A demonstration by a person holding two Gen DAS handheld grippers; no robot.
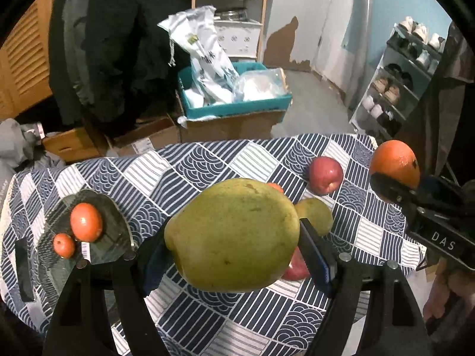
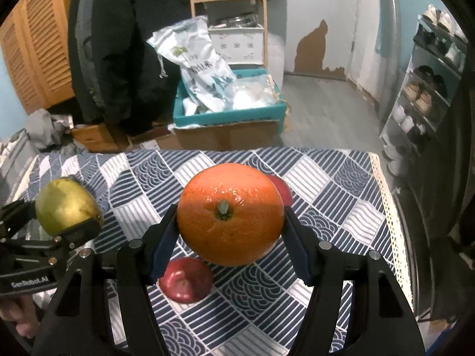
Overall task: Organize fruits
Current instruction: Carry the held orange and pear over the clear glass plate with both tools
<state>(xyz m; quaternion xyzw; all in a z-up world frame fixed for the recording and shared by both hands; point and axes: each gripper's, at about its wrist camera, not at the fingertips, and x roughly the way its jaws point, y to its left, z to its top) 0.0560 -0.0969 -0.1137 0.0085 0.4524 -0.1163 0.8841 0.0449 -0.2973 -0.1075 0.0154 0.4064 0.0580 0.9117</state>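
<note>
In the left wrist view my left gripper (image 1: 234, 235) is shut on a large green-yellow fruit (image 1: 231, 222), held above the patterned tablecloth (image 1: 207, 160). A glass plate (image 1: 114, 216) at the left holds two small orange fruits (image 1: 86, 222) (image 1: 63, 244). A red apple (image 1: 325, 175), a second green fruit (image 1: 317, 215) and a partly hidden red apple (image 1: 295, 268) lie on the cloth. My right gripper (image 2: 230, 212) is shut on an orange (image 2: 230, 228) in the air, also seen as the orange (image 1: 394, 160) at the right. Red apples (image 2: 185, 280) (image 2: 283, 191) lie below and behind it.
Beyond the table's far edge a teal crate (image 1: 234, 109) of bags sits on a cardboard box. A shoe rack (image 1: 394, 89) stands at the right, and a dark coat (image 1: 118, 44) hangs at the back left. A flat black object (image 1: 23, 270) lies near the cloth's left edge.
</note>
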